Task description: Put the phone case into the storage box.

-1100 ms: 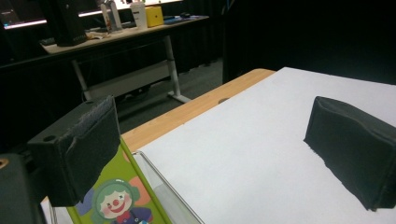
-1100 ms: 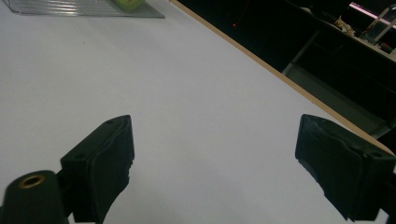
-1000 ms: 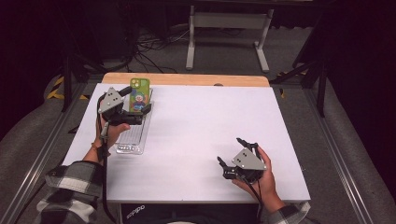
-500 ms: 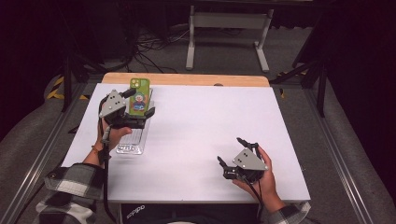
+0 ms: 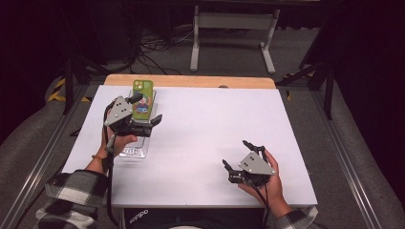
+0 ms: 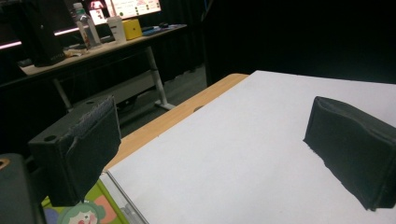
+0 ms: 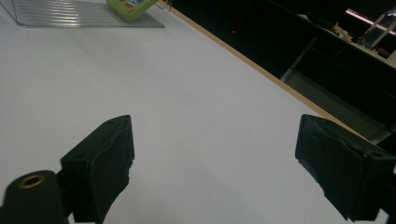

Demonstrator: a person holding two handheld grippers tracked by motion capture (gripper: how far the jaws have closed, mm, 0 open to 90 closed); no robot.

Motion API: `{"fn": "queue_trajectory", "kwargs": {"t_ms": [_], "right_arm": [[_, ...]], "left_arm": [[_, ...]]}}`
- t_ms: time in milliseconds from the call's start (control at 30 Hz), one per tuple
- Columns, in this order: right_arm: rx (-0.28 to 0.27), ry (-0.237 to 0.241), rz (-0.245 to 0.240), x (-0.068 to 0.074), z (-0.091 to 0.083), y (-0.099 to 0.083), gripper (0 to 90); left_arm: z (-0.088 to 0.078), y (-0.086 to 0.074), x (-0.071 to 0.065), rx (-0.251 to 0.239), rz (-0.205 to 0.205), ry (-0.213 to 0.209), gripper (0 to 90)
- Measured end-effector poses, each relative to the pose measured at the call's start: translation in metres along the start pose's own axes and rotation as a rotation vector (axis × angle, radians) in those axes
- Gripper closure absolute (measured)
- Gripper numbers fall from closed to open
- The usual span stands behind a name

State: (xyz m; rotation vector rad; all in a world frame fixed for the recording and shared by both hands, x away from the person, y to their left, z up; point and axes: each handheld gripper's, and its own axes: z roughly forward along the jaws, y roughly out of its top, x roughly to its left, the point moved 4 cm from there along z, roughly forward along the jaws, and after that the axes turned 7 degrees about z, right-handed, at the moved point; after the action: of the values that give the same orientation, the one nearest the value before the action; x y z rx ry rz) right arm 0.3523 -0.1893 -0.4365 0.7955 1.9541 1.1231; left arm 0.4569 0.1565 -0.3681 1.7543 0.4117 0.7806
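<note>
1. High view is showing me a white table with a green phone near its far left corner. The phone is lying in a clear plastic tray, with a cartoon picture on the case facing up.

2. I am judging the phone to be light but stiff, a flat slab with a smooth, likely slippery case. It looks breakable if dropped or squeezed hard, and its camera lenses are sitting at the far end.

3. I am thinking the best hold is across the two long edges, near the middle of its length, with the pads pressing on the case sides and not on the flat face.

4. I am seeing the left gripper hovering just over the phone and the tray, with its jaws spread wide and nothing between them. From the left gripper view, one pad is sitting above a corner of the phone, with the tray's edge just beside it. I cannot tell whether that pad is touching the phone.

5. I am seeing the right gripper resting low near the table's near right side, well apart from the phone. Its jaws are also spread wide and empty. From the right gripper view, the phone and the ribbed tray are lying far off across bare table.
</note>
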Motion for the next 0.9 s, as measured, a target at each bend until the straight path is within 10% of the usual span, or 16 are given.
{"fn": "queue_trajectory", "kwargs": {"t_ms": [900], "right_arm": [[-0.021, 0.008, -0.003, 0.001, -0.003, 0.003, 12.5]], "left_arm": [[-0.011, 0.004, -0.034, 0.007, 0.068, -0.050, 4.5]]}}
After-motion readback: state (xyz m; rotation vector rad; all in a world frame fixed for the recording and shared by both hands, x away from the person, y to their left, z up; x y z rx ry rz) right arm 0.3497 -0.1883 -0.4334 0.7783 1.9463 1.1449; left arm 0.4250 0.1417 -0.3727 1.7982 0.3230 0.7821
